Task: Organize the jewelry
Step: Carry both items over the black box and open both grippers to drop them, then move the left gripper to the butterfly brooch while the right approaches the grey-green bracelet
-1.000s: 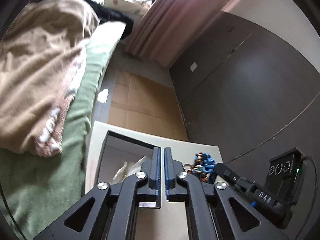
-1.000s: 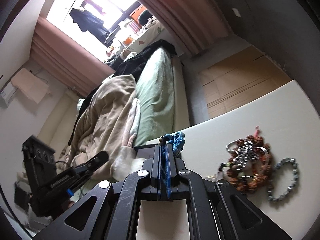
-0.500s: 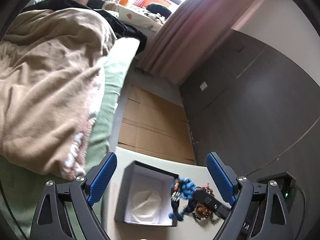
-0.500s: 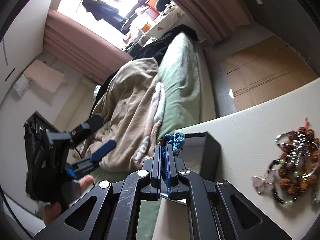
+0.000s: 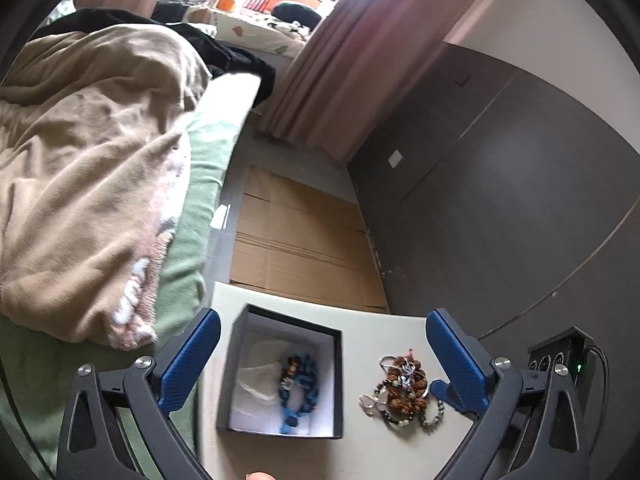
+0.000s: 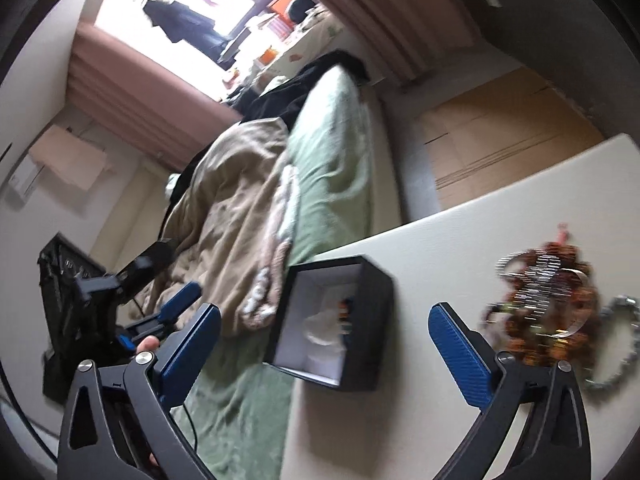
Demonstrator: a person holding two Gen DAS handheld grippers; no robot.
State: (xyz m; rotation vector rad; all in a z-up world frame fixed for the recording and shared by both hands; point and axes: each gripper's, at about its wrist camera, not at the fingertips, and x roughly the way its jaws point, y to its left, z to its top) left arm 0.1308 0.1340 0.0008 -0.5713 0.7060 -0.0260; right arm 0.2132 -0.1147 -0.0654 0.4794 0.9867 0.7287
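A black box point(image 5: 339, 384) with a white lining stands open on the cream table point(image 5: 384, 328). A blue bead bracelet point(image 5: 298, 392) lies inside it. A heap of brown, silver and dark bead jewelry point(image 5: 404, 388) lies on the table right of the box. My left gripper point(image 5: 320, 360) is open and empty, above the box. My right gripper point(image 6: 324, 344) is open and empty, above the box point(image 6: 376, 320), with the jewelry heap point(image 6: 548, 308) to its right. One blue right fingertip point(image 5: 444, 390) shows beside the heap.
A bed with a green sheet point(image 5: 196, 184) and a tan blanket point(image 5: 88, 152) runs along the table's left side. Flattened cardboard point(image 5: 296, 240) lies on the floor beyond the table. A dark wall point(image 5: 500, 200) stands to the right.
My right gripper opened and let go of the blue bracelet, which now lies in the box. My left gripper opened a second ago and has risen higher above the table.
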